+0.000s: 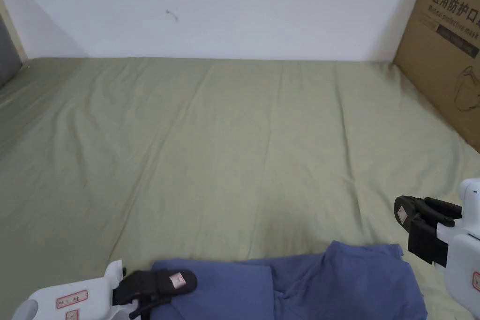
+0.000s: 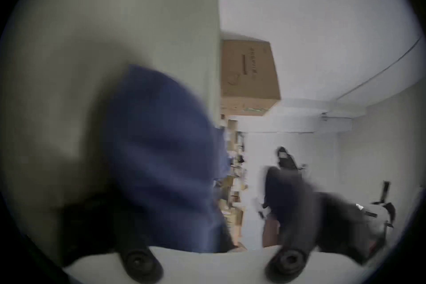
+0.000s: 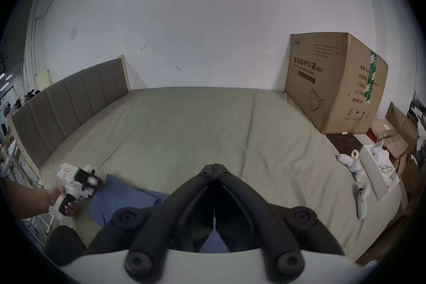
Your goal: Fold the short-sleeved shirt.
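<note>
1. The blue shirt (image 1: 328, 283) lies rumpled at the near edge of the green bed sheet (image 1: 225, 147).
2. Your left gripper (image 1: 180, 281) meets the shirt's left corner; its grip is too blurred to tell.
3. Your right gripper (image 3: 214, 168), jaws closed and empty, hovers just right of the shirt.

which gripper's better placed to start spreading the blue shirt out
Left. The left gripper sits right at the blue shirt, at its corner, while the right gripper is shut, holding nothing, above the bed sheet.

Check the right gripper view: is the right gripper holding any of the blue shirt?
No, the right gripper is shut on nothing, above the sheet.
</note>
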A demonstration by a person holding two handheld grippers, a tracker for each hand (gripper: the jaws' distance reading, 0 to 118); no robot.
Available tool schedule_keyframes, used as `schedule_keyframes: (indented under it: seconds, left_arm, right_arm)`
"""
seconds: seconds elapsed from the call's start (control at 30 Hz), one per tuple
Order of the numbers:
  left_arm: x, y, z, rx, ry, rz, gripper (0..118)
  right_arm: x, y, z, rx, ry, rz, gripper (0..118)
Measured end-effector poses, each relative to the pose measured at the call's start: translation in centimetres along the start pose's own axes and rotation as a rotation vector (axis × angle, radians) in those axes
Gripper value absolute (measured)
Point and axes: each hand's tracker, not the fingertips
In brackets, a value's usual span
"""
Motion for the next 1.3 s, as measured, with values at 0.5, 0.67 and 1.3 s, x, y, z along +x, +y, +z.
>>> schedule_keyframes:
  seconds: [0.5,0.67,1.3]
  left_arm:
    - [14.2,-4.2,3.5,0.124,0.825,-0.383,10]
    - [20.5,-6.7,4.8,0.181,1.046,-0.44,11]
    - [16.5,-7.5,-20.6,-0.163,0.556,-0.251,118]
  right_arm:
    - [0.2,1.1,2.4,0.052,0.042,-0.004,0]
    - [0.7,0.9,3.2,0.061,0.068,-0.016,0]
    - [5.3,-0.8,5.3,0.062,0.02,-0.12,0]
